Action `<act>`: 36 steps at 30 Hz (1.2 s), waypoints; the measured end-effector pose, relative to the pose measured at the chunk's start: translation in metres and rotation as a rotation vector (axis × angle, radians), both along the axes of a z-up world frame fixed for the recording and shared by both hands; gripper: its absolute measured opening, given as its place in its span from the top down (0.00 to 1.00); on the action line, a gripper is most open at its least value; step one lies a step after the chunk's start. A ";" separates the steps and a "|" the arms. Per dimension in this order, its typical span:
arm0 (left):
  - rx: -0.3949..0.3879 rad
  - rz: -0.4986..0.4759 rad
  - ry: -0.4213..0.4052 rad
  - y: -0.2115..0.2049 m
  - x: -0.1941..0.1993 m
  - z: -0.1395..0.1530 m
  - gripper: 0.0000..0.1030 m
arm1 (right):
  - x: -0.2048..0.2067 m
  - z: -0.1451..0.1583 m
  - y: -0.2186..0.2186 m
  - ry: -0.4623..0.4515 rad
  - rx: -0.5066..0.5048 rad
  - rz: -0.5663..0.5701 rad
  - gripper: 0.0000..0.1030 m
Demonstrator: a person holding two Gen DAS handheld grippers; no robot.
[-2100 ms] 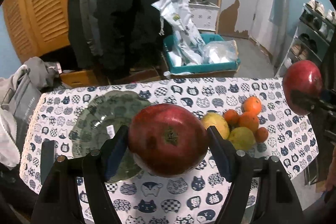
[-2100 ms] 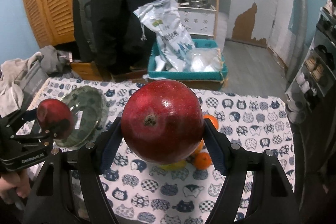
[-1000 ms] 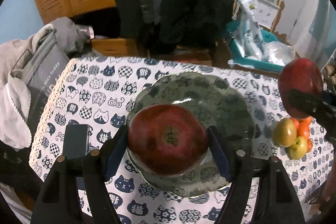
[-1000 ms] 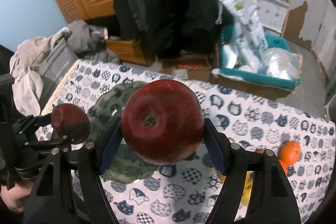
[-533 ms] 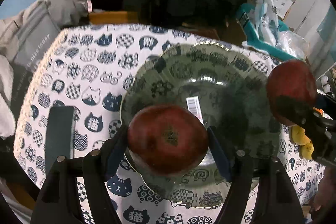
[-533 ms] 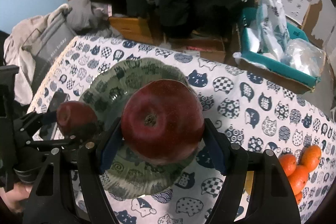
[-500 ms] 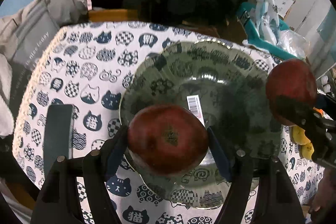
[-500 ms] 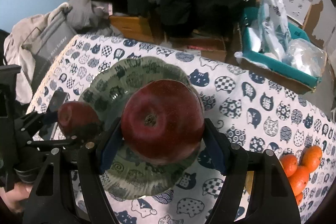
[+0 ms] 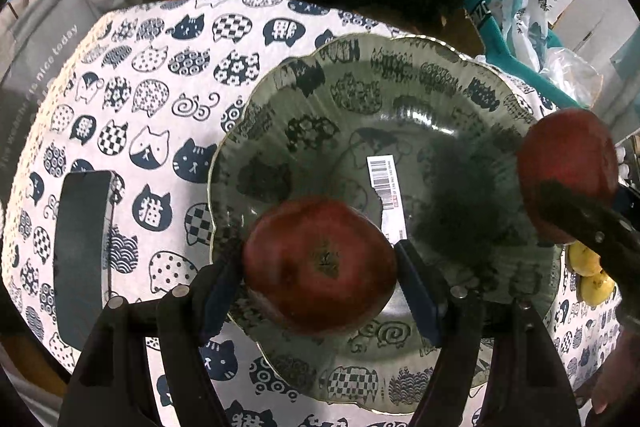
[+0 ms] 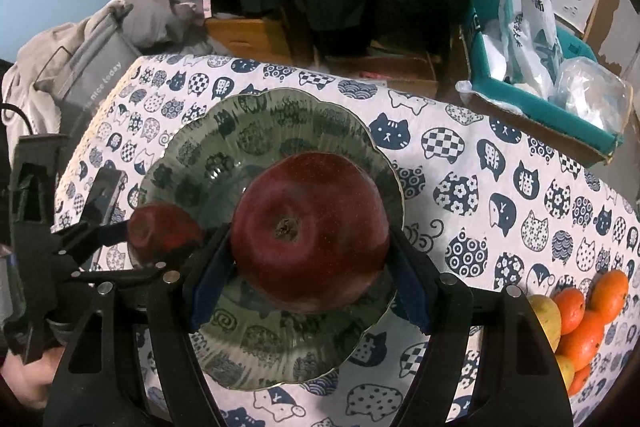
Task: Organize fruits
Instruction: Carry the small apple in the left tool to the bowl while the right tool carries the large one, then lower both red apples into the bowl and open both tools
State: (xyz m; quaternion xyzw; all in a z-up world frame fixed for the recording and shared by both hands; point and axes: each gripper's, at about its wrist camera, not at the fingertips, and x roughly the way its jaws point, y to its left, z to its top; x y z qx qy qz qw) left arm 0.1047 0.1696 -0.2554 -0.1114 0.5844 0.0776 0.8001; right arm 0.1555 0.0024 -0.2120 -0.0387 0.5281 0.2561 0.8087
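1. The left tool (image 9: 320, 263) is pinching a dark red apple (image 9: 318, 265) between its blue pads, and it is hanging over the near part of the green patterned plate (image 9: 400, 59), which is lying on the cat-print surface (image 9: 152, 75) toward its left end.
2. The right tool (image 10: 310, 247) is pinching a second red apple (image 10: 310, 231) in the same way, over the middle of that plate (image 10: 280, 107); in the left wrist view this apple (image 9: 566, 167) is showing over the plate's right rim.
3. Judging by this, the step in hand is setting both apples down in the plate; whether either fruit is already touching the glaze cannot be told.
4. The next move is calling for a short lowering until each apple is resting in the dish, then spreading the pads and lifting straight up so that the round fruit is not rolling off.
5. The two tools are working close together over one plate, so they could be knocking each other or each other's apple.
6. A barcode sticker (image 9: 384, 183) is sitting on the plate's floor, flat and no hindrance.
7. A dark phone-like slab (image 9: 82, 255) is lying just beside the plate near the surface's left edge.
8. Oranges (image 10: 588, 311) and yellow fruits (image 10: 542, 315) are waiting in a heap near the right edge, well apart from the plate.
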 end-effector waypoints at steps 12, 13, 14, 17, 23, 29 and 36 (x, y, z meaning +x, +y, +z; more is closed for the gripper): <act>0.007 -0.005 -0.040 -0.002 0.003 0.017 0.16 | 0.003 0.001 -0.006 0.020 0.012 -0.022 0.27; 0.010 -0.002 -0.049 0.000 0.001 0.021 0.16 | 0.003 0.001 -0.005 0.023 0.012 -0.023 0.27; 0.014 0.003 -0.054 0.001 -0.001 0.024 0.16 | 0.003 0.000 -0.005 0.024 0.011 -0.023 0.27; 0.039 0.019 -0.063 0.010 -0.009 0.033 0.16 | 0.003 -0.004 -0.001 0.034 0.005 -0.011 0.27; 0.054 0.070 -0.058 0.028 -0.027 0.037 0.16 | -0.004 -0.017 0.017 0.063 -0.028 0.036 0.27; 0.045 0.114 -0.046 0.040 -0.039 0.034 0.16 | -0.012 -0.033 0.036 0.094 -0.077 0.093 0.27; 0.042 0.123 -0.041 0.045 -0.044 0.034 0.16 | -0.019 -0.044 0.047 0.122 -0.116 0.131 0.27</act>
